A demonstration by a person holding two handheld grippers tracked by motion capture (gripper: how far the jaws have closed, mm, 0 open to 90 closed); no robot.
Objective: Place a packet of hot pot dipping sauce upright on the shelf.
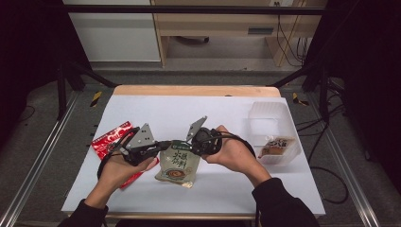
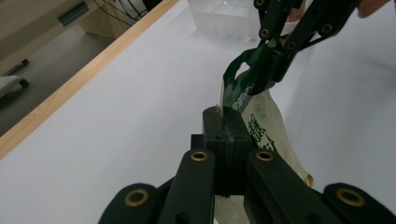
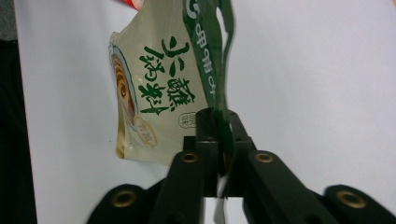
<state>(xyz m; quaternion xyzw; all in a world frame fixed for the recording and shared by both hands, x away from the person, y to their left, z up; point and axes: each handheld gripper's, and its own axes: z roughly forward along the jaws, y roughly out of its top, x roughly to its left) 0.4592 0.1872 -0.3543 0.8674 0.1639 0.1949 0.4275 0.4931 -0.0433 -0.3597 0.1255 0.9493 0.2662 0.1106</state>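
I see the sachet (image 1: 177,163) near the table's (image 1: 283,189) front middle, cream with a green top band, its lower end resting on the white surface. My left gripper (image 2: 223,122) has its jaws pinched tight on one top corner; my right gripper (image 3: 219,122) is clamped on the green band at the other corner (the band looks twisted between them). Left of the sachet lies a red packet (image 1: 109,139). Right of the sachet, well apart, stands a clear bin (image 1: 272,113) with a brown packet (image 1: 275,146) inside.
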